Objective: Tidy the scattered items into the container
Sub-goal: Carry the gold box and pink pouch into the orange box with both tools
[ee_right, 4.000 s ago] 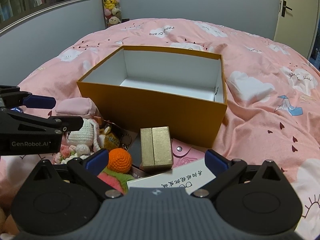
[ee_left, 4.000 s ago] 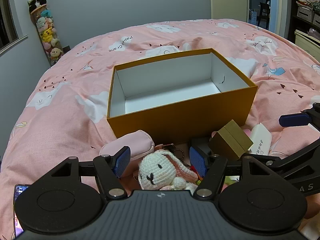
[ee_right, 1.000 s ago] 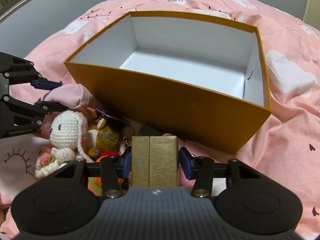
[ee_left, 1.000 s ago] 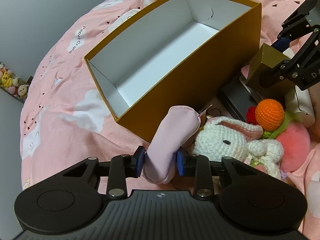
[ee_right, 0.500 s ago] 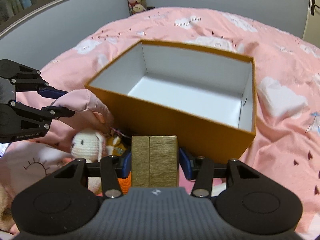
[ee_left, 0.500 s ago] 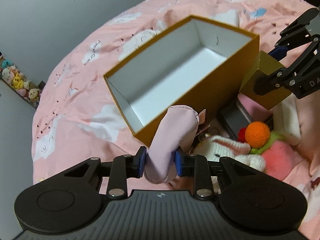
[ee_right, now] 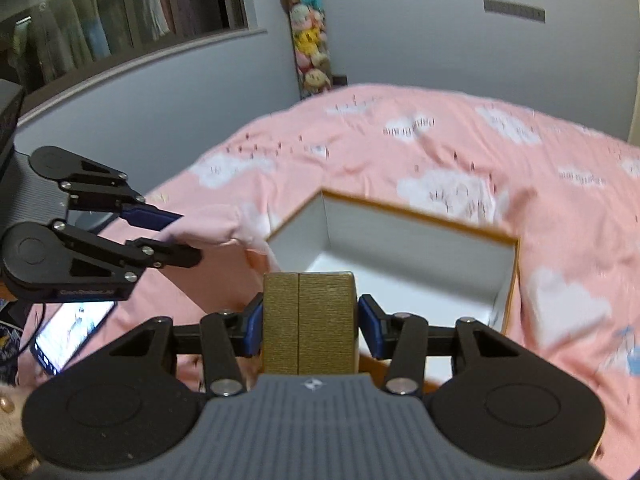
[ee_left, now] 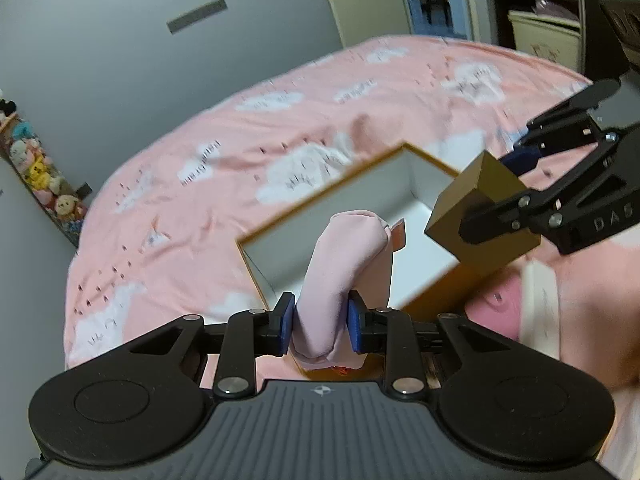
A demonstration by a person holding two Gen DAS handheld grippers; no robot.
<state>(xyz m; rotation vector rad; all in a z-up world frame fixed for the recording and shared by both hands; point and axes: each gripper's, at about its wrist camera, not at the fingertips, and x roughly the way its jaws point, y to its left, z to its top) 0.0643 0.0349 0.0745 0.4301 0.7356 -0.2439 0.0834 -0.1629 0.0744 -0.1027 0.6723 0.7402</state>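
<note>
Left tongs (ee_left: 320, 326): closing on a soft pink pouch (ee_left: 342, 276), its lower end between the blue pads; the pouch stands up from them and bends over at the top.
Right tongs (ee_right: 310, 326): clamped on a gold gift box (ee_right: 309, 322), pads on its two side faces, seam running away from the camera.
Container: the orange cardboard box (ee_right: 508, 280), open and white inside, sits on the pink bed (ee_right: 440, 152), beyond and below both tongs; its long axis runs lower left to upper right in the left wrist view.
Key relation: the gold gift box shows over the container's right end in the left view; the pouch shows over its near left part.
Nearer hand: cannot tell; both loads look close to the rim.
Pose: both tongs tilt downward toward the opening, side by side.
Left behind: other items, blurred, at lower right of the left view.
Bystander: a lit phone (ee_right: 68, 330) lies at lower left of the right view.
</note>
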